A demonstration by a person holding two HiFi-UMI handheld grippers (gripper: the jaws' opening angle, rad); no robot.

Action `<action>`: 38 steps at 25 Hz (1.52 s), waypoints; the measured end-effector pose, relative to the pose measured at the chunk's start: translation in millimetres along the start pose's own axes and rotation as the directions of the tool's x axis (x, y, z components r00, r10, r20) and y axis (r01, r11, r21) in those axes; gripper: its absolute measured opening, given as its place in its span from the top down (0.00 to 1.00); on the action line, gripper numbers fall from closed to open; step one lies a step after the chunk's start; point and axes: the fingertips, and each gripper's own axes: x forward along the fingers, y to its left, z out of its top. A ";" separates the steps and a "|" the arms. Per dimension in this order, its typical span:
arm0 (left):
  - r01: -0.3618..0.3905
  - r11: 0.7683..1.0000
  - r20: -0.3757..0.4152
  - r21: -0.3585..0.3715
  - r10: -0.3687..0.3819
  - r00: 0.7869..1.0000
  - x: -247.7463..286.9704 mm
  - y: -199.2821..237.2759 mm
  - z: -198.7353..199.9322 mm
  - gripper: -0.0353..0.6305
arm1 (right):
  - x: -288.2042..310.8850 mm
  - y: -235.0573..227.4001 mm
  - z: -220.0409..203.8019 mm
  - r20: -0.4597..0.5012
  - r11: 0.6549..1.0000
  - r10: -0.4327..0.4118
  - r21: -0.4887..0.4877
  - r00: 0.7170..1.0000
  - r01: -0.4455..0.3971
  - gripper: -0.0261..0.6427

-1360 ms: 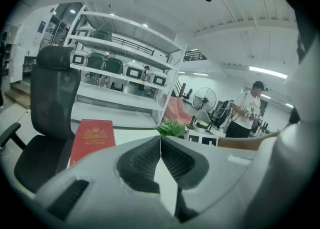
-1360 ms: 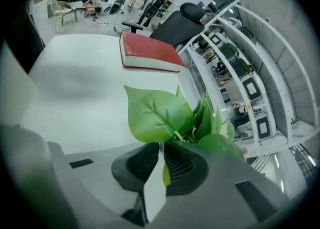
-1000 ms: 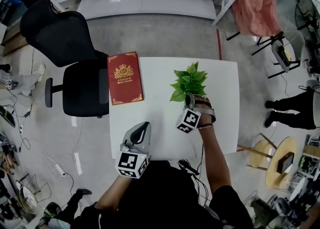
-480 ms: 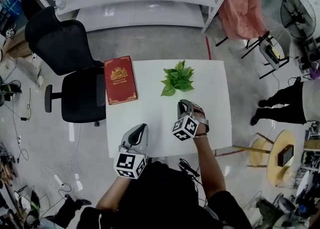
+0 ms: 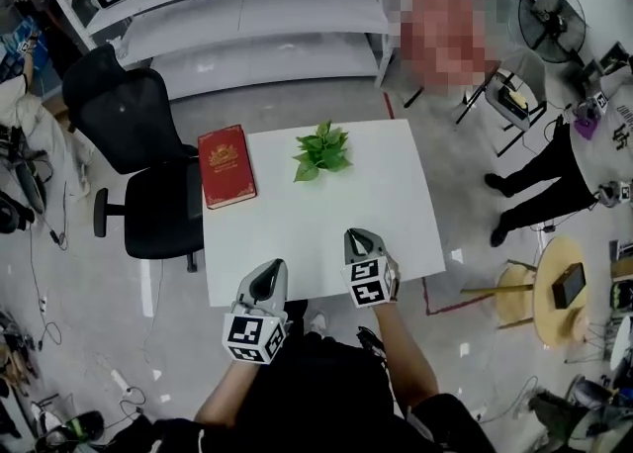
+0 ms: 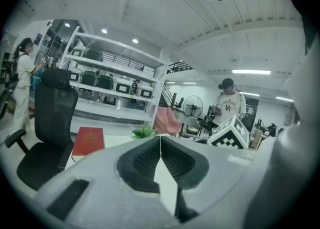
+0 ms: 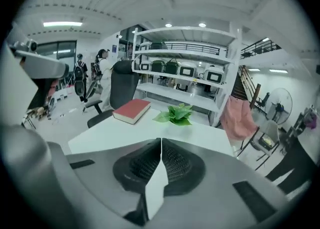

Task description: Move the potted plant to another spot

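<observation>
Count: 1 small leafy green potted plant (image 5: 318, 151), 1 red hardcover book (image 5: 226, 165), 1 white square table (image 5: 326, 228), 1 black office chair (image 5: 138, 149), 2 grippers.

Plant stands upright by the table's far edge, about mid-width, nothing touching it. The pot is hidden under the leaves. The leaf spread is wider than tall, running roughly along the far edge.

Book lies flat at the far-left corner, long axis along the left edge.

Left gripper (image 5: 269, 269) is at the near edge toward the left corner, jaws pressed together, nothing between. Right gripper (image 5: 356, 237) is over the near edge right of centre, jaws likewise together and empty. Both are well apart from the plant.
</observation>
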 end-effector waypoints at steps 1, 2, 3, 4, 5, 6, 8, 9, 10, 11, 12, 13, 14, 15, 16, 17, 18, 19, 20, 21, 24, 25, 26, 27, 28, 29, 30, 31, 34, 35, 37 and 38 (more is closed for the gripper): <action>-0.003 1.000 0.002 0.006 0.003 1.000 -7.2 -6.8 -0.7 0.92 | -12.1 1.5 -2.5 0.025 0.999 0.000 0.040 1.000 -0.001 0.94; -0.006 1.000 0.004 0.012 0.006 1.000 -14.2 -13.3 -1.8 0.92 | -23.6 3.2 -5.3 0.049 0.997 -0.001 0.079 0.999 -0.003 0.94; -0.009 1.000 0.005 0.016 0.009 1.000 -20.9 -19.4 -3.2 0.92 | -34.2 4.8 -8.7 0.071 0.994 -0.001 0.114 0.998 -0.007 0.94; -0.013 1.000 0.006 0.018 0.013 1.000 -27.1 -24.8 -4.6 0.92 | -44.0 6.3 -11.9 0.090 0.990 -0.001 0.142 0.996 -0.012 0.94; -0.017 1.000 0.007 0.019 0.017 1.000 -32.7 -29.6 -5.6 0.92 | -53.4 7.7 -14.3 0.108 0.986 0.000 0.166 0.994 -0.018 0.94; -0.021 1.000 0.010 0.020 0.020 1.000 -37.7 -34.2 -5.9 0.92 | -62.7 9.0 -15.9 0.125 0.982 -0.001 0.187 0.992 -0.023 0.94; -0.023 0.999 0.016 0.034 0.022 1.000 -45.7 -42.7 -4.4 0.92 | -81.1 11.6 -18.5 0.150 0.975 -0.009 0.222 0.989 -0.025 0.94; -0.019 0.999 0.019 0.048 0.018 1.000 -48.1 -45.9 -2.6 0.92 | -89.5 12.9 -19.4 0.162 0.971 -0.018 0.238 0.987 -0.022 0.94; -0.011 0.998 0.022 0.064 0.010 1.000 -49.2 -48.0 -0.2 0.92 | -97.1 14.2 -19.5 0.176 0.966 -0.029 0.256 0.984 -0.017 0.94; -0.002 0.997 0.023 0.076 0.000 1.000 -49.7 -50.3 2.1 0.92 | -104.8 15.1 -19.3 0.189 0.962 -0.041 0.274 0.981 -0.013 0.94; 0.006 0.997 0.024 0.081 -0.008 1.000 -50.4 -53.6 3.6 0.92 | -113.2 15.4 -19.3 0.201 0.958 -0.050 0.287 0.978 -0.010 0.94; 0.013 0.997 0.024 0.081 -0.015 1.000 -51.6 -58.1 4.1 0.92 | -122.2 15.2 -19.7 0.211 0.955 -0.055 0.296 0.976 -0.010 0.94; 0.019 0.997 0.024 0.080 -0.021 0.999 -52.8 -62.8 4.3 0.92 | -131.3 14.9 -20.2 0.220 0.953 -0.060 0.304 0.974 -0.010 0.94; 0.028 0.996 0.024 0.081 -0.030 0.999 -53.4 -66.9 4.7 0.92 | -139.7 14.7 -20.5 0.229 0.949 -0.065 0.314 0.971 -0.010 0.94; 0.039 0.996 0.027 0.083 -0.041 0.999 -53.3 -69.8 5.8 0.92 | -147.1 14.6 -20.6 0.237 0.945 -0.074 0.326 0.969 -0.008 0.94; 0.052 0.995 0.030 0.085 -0.054 0.998 -52.7 -71.5 7.5 0.92 | -153.7 15.0 -20.5 0.243 0.941 -0.085 0.338 0.966 -0.002 0.94; 0.063 0.994 0.035 0.087 -0.066 0.997 -52.5 -72.2 9.3 0.92 | -159.6 16.2 -20.4 0.247 0.937 -0.096 0.349 0.964 0.004 0.94; 0.071 0.994 0.039 0.088 -0.074 0.996 -53.2 -72.2 10.8 0.92 | -165.0 18.8 -20.2 0.250 0.934 -0.105 0.356 0.962 0.009 0.94; 0.076 0.993 0.042 0.088 -0.080 0.996 -54.7 -71.6 11.8 0.92 | -170.0 22.3 -19.8 0.253 0.933 -0.112 0.360 0.961 0.014 0.94; 0.081 0.993 0.045 0.089 -0.085 0.995 -56.5 -70.9 12.4 0.92 | -174.6 26.3 -19.0 0.257 0.933 -0.119 0.360 0.959 0.019 0.94; 0.097 0.991 0.052 0.096 -0.103 0.993 -62.8 -67.8 13.6 0.92 | -186.6 39.5 -13.4 0.273 0.934 -0.140 0.356 0.952 0.035 0.94; 0.102 0.990 0.055 0.097 -0.108 0.993 -65.1 -65.9 13.7 0.92 | -189.7 45.0 -10.6 0.279 0.934 -0.144 0.355 0.949 0.037 0.94; 0.106 0.990 0.058 0.097 -0.112 0.992 -67.7 -63.7 13.6 0.92 | -192.5 51.0 -8.3 0.285 0.934 -0.146 0.355 0.947 0.037 0.94; 0.109 0.989 0.061 0.097 -0.115 0.991 -70.5 -61.6 13.2 0.92 | -195.2 57.1 -6.6 0.289 0.933 -0.147 0.357 0.946 0.036 0.94; 0.112 0.989 0.064 0.096 -0.118 0.991 -73.6 -60.0 12.5 0.92 | -198.0 62.9 -5.6 0.293 0.932 -0.148 0.362 0.945 0.034 0.94; 0.114 0.989 0.068 0.095 -0.121 0.990 -77.0 -59.0 11.8 0.92 | -200.7 68.6 -5.0 0.296 0.929 -0.148 0.368 0.944 0.031 0.94; 0.117 0.989 0.072 0.095 -0.124 0.990 -80.3 -58.2 11.2 0.92 | -203.1 74.2 -4.3 0.299 0.927 -0.148 0.374 0.943 0.027 0.94; 0.121 0.988 0.075 0.096 -0.128 0.989 -83.3 -57.1 10.5 0.92 | -204.7 79.8 -3.3 0.301 0.925 -0.148 0.380 0.942 0.024 0.94; 0.134 0.987 0.069 0.087 -0.141 0.988 -89.9 -51.8 5.9 0.92 | -205.8 94.7 -0.4 0.304 0.920 -0.154 0.392 0.940 0.024 0.94; 0.137 0.987 0.066 0.083 -0.143 0.988 -92.2 -50.3 4.6 0.92 | -206.1 98.5 0.2 0.303 0.919 -0.154 0.395 0.941 0.024 0.94; 0.136 0.988 0.065 0.077 -0.142 0.988 -97.7 -47.5 3.7 0.92 | -207.3 104.8 2.5 0.304 0.918 -0.150 0.397 0.941 0.017 0.94; 0.135 0.988 0.065 0.074 -0.139 0.988 -99.7 -45.8 3.1 0.92 | -207.5 107.6 4.0 0.307 0.918 -0.147 0.396 0.940 0.014 0.94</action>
